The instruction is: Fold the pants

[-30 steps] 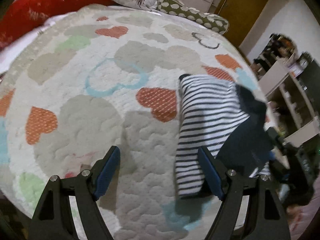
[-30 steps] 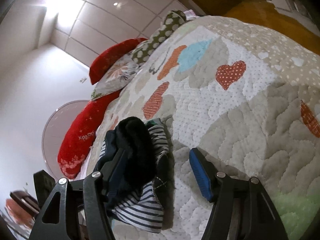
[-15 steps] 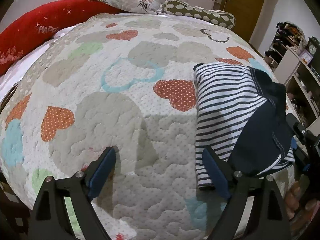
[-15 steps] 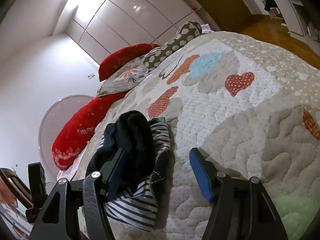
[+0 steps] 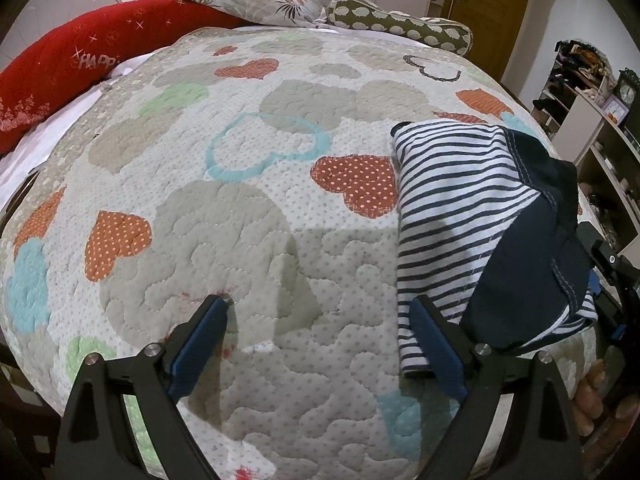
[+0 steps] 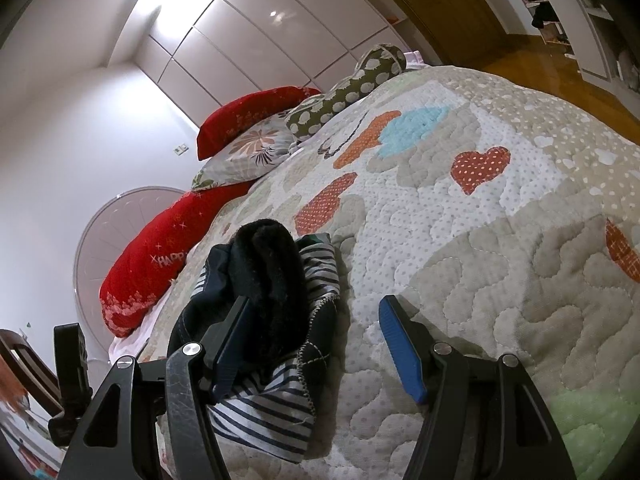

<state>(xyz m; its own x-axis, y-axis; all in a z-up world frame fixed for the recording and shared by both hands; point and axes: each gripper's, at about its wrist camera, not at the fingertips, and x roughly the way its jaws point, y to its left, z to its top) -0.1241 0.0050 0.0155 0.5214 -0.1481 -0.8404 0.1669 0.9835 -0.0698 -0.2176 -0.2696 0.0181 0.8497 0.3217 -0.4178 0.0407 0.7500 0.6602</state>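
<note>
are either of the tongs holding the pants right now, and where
Neither. The left tongs are opening over bare quilt; the right tongs stand open around the folded pants' near end, not gripping.

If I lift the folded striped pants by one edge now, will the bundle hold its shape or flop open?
The striped pants are thin knit that sags over the quilt, so they would probably droop. The dark layer lies loose on top and may slide off. The bundle looks light; a single-edge pinch would likely undo the fold.
</note>
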